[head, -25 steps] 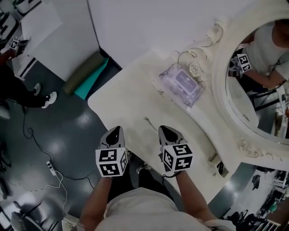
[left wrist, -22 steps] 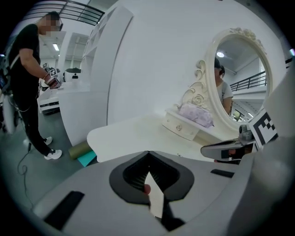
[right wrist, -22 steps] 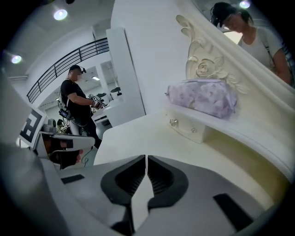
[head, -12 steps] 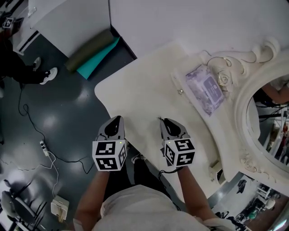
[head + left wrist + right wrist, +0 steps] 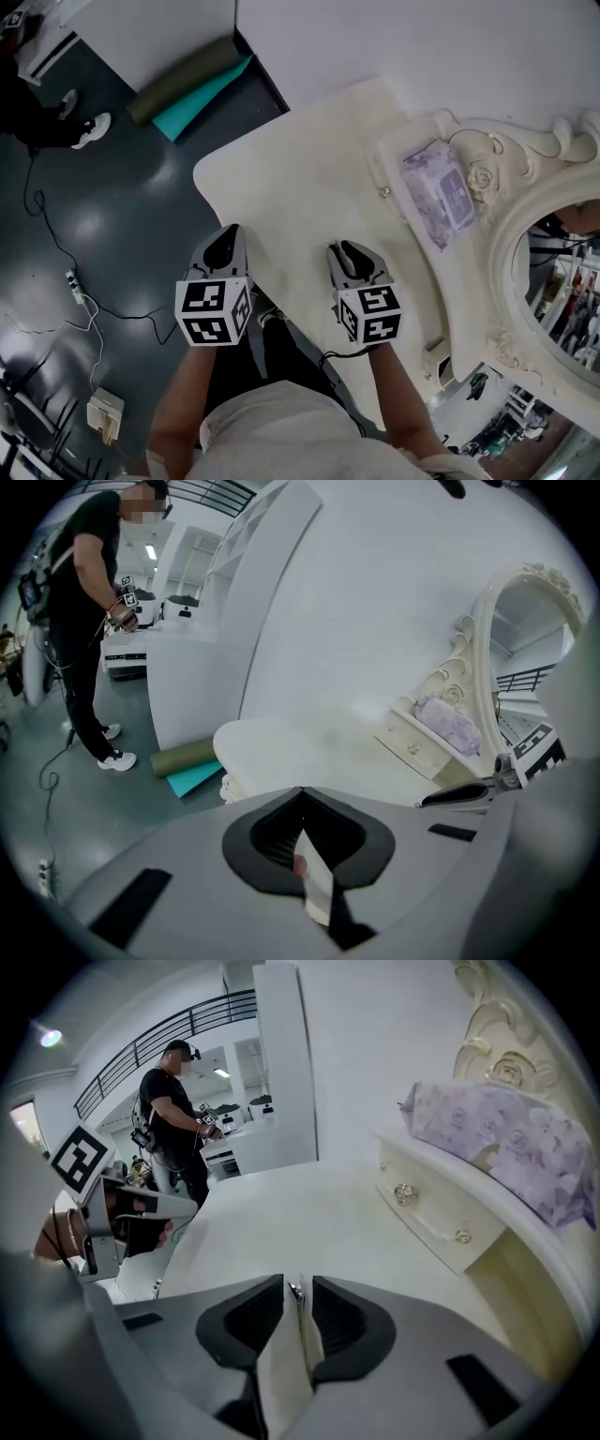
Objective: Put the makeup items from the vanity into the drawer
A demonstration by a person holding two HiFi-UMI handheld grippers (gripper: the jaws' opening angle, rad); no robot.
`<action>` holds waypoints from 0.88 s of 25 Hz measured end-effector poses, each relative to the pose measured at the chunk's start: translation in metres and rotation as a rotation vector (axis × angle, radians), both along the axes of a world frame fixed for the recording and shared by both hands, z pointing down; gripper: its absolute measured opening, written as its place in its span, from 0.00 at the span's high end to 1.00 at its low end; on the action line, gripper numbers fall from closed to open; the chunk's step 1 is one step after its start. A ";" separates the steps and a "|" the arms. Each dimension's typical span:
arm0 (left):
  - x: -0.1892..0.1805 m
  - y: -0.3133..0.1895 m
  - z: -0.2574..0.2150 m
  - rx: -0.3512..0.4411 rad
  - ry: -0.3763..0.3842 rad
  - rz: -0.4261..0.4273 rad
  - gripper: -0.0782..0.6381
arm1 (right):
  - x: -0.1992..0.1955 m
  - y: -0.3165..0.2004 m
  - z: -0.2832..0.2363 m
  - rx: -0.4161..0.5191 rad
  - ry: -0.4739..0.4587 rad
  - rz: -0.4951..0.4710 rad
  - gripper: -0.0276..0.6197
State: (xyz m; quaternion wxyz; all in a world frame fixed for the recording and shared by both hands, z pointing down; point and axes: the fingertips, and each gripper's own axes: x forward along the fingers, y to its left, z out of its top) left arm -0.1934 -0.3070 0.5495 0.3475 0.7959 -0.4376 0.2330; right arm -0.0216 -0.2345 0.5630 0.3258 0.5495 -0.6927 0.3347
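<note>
Fingers of the left gripper (image 5: 224, 240) are clenched on nothing; those of the right gripper (image 5: 350, 253) are opening, with a tiny glint (image 5: 295, 1290) we cannot identify between them. Purple packet (image 5: 439, 192) lies atop the closed drawer (image 5: 427, 1213), well apart from both.

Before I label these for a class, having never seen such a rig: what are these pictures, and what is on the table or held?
A person holds a two-jaw gripper in each hand. One picture comes from a camera on the head, looking down; the other two come from cameras riding on each gripper. Below is a cream vanity table with a mirror, a small drawer and a purple packet on the ledge above it. The left gripper is shut, nothing clearly held. On the right gripper the jaws are opening; something small and shiny sits between their tips.
</note>
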 end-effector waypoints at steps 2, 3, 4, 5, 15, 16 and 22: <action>-0.003 -0.002 0.003 -0.005 0.002 -0.014 0.88 | -0.001 -0.001 0.003 -0.012 0.006 -0.019 0.80; -0.004 -0.003 0.004 -0.007 0.002 -0.020 0.88 | -0.001 -0.002 0.004 -0.018 0.008 -0.025 0.80; -0.005 -0.003 0.006 -0.009 0.002 -0.025 0.88 | 0.000 -0.002 0.005 -0.023 0.010 -0.029 0.80; -0.006 -0.004 0.007 -0.011 0.002 -0.031 0.88 | 0.000 -0.003 0.006 -0.027 0.013 -0.033 0.80; -0.012 -0.009 0.006 -0.003 0.000 -0.047 0.88 | 0.004 -0.003 0.006 -0.028 0.003 -0.003 0.86; -0.011 -0.009 0.005 -0.001 0.000 -0.042 0.88 | 0.004 -0.003 0.004 -0.025 -0.010 0.011 0.86; -0.003 -0.003 -0.002 0.014 -0.007 -0.007 0.88 | 0.015 0.003 -0.014 0.024 -0.061 0.103 0.86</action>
